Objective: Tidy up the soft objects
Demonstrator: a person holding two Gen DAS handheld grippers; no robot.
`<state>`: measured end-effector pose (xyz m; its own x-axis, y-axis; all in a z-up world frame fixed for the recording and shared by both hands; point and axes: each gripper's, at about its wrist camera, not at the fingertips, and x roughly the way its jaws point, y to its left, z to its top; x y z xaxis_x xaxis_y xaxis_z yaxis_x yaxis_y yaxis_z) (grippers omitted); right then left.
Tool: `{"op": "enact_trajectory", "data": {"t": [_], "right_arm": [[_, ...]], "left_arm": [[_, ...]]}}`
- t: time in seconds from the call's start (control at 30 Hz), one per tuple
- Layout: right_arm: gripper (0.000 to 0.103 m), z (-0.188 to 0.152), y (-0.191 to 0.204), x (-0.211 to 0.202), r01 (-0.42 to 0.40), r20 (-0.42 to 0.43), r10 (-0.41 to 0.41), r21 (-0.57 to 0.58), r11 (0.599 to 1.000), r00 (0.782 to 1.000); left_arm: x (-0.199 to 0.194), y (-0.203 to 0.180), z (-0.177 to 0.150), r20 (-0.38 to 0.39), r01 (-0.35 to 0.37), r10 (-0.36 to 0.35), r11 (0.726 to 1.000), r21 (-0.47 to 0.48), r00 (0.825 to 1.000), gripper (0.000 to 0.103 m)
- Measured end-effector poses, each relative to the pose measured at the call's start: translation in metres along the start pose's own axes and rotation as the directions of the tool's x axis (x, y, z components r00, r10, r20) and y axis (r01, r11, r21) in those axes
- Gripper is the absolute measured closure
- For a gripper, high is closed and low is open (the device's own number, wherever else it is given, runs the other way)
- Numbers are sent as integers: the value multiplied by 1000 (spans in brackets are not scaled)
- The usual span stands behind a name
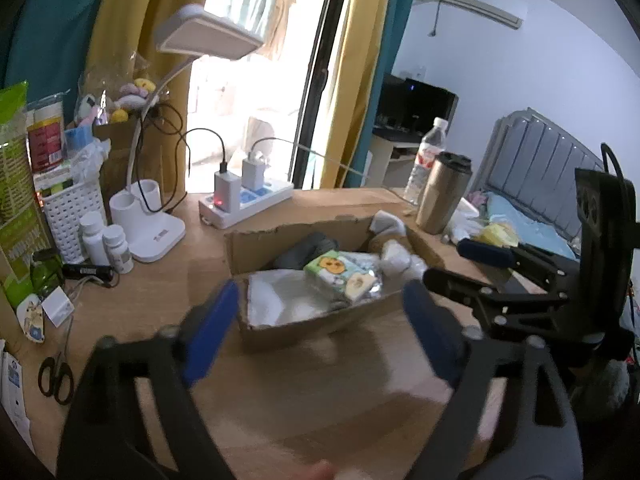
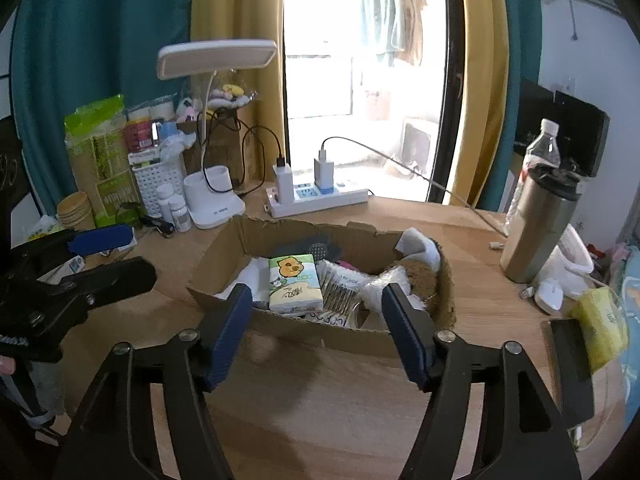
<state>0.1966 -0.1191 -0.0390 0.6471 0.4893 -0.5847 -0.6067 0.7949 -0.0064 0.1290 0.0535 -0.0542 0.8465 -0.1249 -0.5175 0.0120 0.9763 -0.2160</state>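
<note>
An open cardboard box (image 1: pixel 280 240) (image 2: pixel 296 328) sits mid-desk. Inside lie a green tissue pack with a cartoon bear (image 1: pixel 340 272) (image 2: pixel 294 282), a dark cloth (image 1: pixel 308 246) (image 2: pixel 316 246), white socks (image 1: pixel 394 258) (image 2: pixel 418 246) and a brown furry item (image 2: pixel 424 280). My left gripper (image 1: pixel 320 332) is open and empty in front of the box. My right gripper (image 2: pixel 318 332) is open and empty, also just in front of it, and shows at the right of the left wrist view (image 1: pixel 472 264). A yellow tissue pack (image 2: pixel 600 324) lies at the desk's right edge.
Behind the box stand a white desk lamp (image 2: pixel 214 196), a power strip with chargers (image 2: pixel 316 198), pill bottles (image 2: pixel 176 208) and a white basket (image 2: pixel 154 184). A steel tumbler (image 2: pixel 536 224) and water bottle (image 2: pixel 540 152) stand right. Scissors (image 1: pixel 56 376) lie left. A bed (image 1: pixel 540 200) is beyond.
</note>
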Motion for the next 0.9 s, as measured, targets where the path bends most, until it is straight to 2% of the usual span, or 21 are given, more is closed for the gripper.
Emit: {"op": "enact_trajectory", "data": {"t": [0.37, 0.7, 0.9], "right_arm": [[31, -8, 4, -46, 37, 76, -37, 5, 999, 996], [31, -23, 10, -91, 71, 145, -74, 27, 997, 987], [31, -29, 12, -115, 90, 185, -95, 36, 995, 978]], "left_arm": [[-37, -19, -5, 78, -17, 14, 999, 40, 997, 4], [-68, -41, -13, 113, 11, -19, 998, 67, 993, 3], [-85, -53, -15, 132, -5, -6, 996, 84, 991, 3]]}}
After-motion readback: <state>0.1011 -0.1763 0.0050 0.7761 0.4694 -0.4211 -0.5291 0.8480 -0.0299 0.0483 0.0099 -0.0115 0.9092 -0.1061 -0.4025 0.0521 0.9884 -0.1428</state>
